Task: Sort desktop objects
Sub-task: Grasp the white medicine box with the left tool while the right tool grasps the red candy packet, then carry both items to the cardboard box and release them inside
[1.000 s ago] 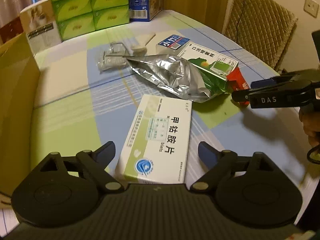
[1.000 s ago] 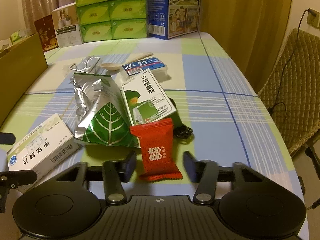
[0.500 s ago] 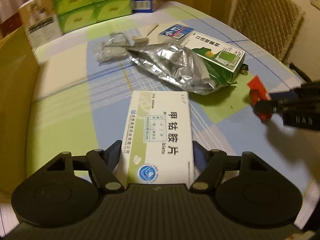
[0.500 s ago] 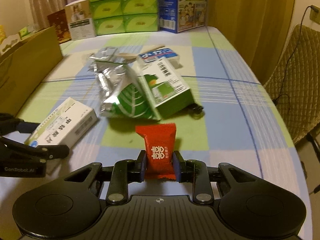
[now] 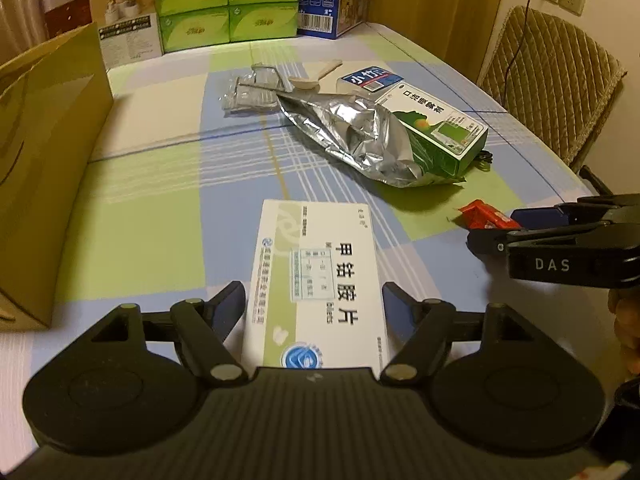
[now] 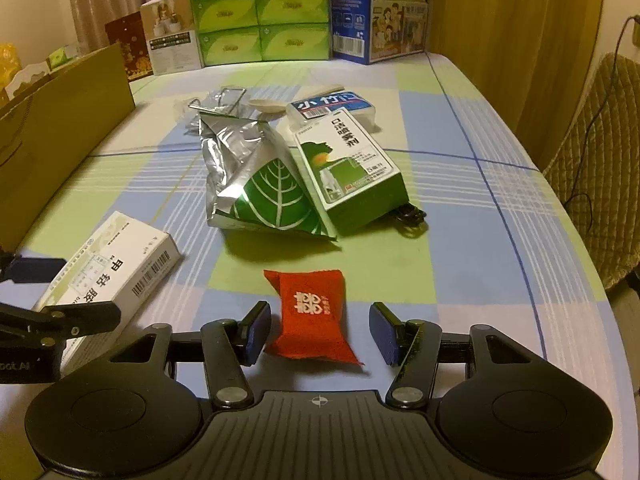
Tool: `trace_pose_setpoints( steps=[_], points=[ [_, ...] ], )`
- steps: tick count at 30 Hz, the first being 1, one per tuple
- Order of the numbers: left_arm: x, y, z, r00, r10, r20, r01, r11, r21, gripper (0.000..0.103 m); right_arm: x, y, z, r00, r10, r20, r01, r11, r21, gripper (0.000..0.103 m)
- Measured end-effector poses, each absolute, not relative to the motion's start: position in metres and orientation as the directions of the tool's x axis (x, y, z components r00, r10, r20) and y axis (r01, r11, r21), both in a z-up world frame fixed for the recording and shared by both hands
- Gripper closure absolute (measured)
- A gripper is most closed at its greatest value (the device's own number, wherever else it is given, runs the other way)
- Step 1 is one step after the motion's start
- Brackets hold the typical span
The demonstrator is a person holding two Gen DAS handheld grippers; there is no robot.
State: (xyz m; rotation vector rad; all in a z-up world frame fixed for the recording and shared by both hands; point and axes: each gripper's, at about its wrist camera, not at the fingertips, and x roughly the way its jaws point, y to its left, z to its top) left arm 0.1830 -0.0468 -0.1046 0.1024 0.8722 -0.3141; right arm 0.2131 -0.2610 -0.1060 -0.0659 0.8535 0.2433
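Observation:
A white medicine box (image 5: 316, 280) lies flat on the checked tablecloth between the fingers of my left gripper (image 5: 314, 304). The pads stand at its two sides; contact is not clear. The box also shows in the right wrist view (image 6: 108, 268). A red candy packet (image 6: 314, 316) lies on the cloth between the spread fingers of my open right gripper (image 6: 318, 332), apart from both pads. It also shows in the left wrist view (image 5: 486, 214) beside the right gripper (image 5: 520, 228).
A silver-green foil bag (image 6: 256, 184), a green box (image 6: 352, 168), a blue-white packet (image 6: 332, 106), a spoon (image 6: 272, 102) and clear wrappers (image 5: 250, 94) lie mid-table. A cardboard box (image 5: 36, 160) stands left. Tissue boxes (image 6: 260, 12) line the back. A chair (image 5: 548, 80) stands right.
My right gripper was shut on the red packet half a second ago; it has opened and the packet lies on the cloth. The left gripper's fingers stay around the white box.

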Motion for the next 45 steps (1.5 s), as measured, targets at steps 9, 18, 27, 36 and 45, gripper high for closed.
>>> trace_pose_setpoints(
  steps=[9,18,27,36,45],
  points=[
    [0.193,-0.052,-0.114,0.585,-0.220,-0.781,0.335,0.942,-0.014,0.032,0.212,-0.258,-0.106,0.640,0.183,-0.747,-0.242,0.970,0.030,0.069],
    [0.194,-0.055,-0.116,0.583,-0.211,-0.785,0.346,0.938,0.004,0.035,0.209,-0.252,-0.105,0.638,0.189,-0.746,-0.269,0.963,0.014,0.077],
    [0.181,-0.052,-0.110,0.588,-0.211,-0.781,0.329,0.944,-0.008,0.036,0.200,-0.252,-0.094,0.662,0.209,-0.720,-0.270,0.962,0.031,0.078],
    [0.167,-0.045,-0.086,0.610,-0.202,-0.767,0.302,0.953,-0.010,0.036,0.178,-0.247,-0.073,0.669,0.229,-0.707,-0.285,0.958,0.040,0.078],
    [0.144,-0.032,-0.050,0.655,-0.187,-0.732,0.269,0.963,-0.005,0.036,0.156,-0.225,-0.033,0.694,0.278,-0.664,-0.335,0.941,0.043,0.078]
  ],
)
